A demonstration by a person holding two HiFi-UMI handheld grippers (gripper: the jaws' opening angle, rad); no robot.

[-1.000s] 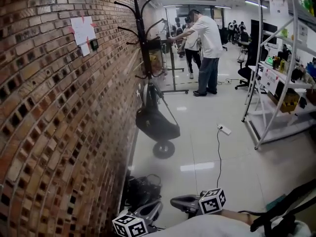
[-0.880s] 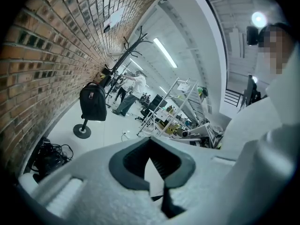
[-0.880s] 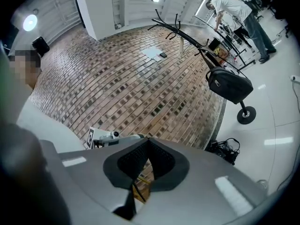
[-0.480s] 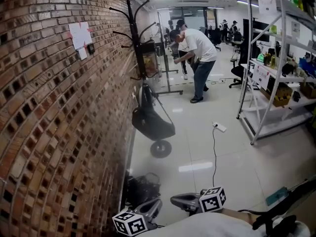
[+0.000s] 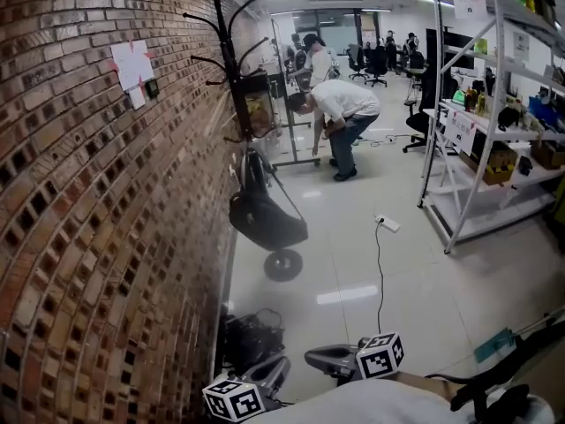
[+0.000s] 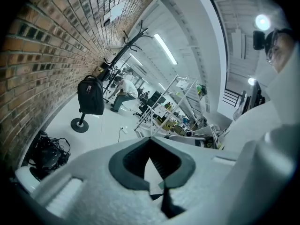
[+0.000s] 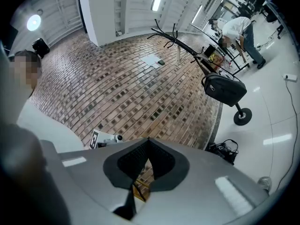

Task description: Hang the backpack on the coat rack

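The backpack (image 5: 265,221) is hanging on the coat rack (image 5: 228,60) by the brick wall (image 5: 97,237), while the left gripper (image 6: 150,139) and the right gripper (image 7: 148,141) are holding nothing, jaws closed together

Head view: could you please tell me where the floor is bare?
Free: white tiled floor between the coat rack's round black base and the thin dark power cable. Crowded: black cable tangle by the brick wall.

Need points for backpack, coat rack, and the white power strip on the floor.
backpack (image 5: 266,221), head view, middle of its black body.
coat rack (image 5: 282,265), head view, the round base on the floor.
power strip (image 5: 386,223), head view, the white block at the cable's end.
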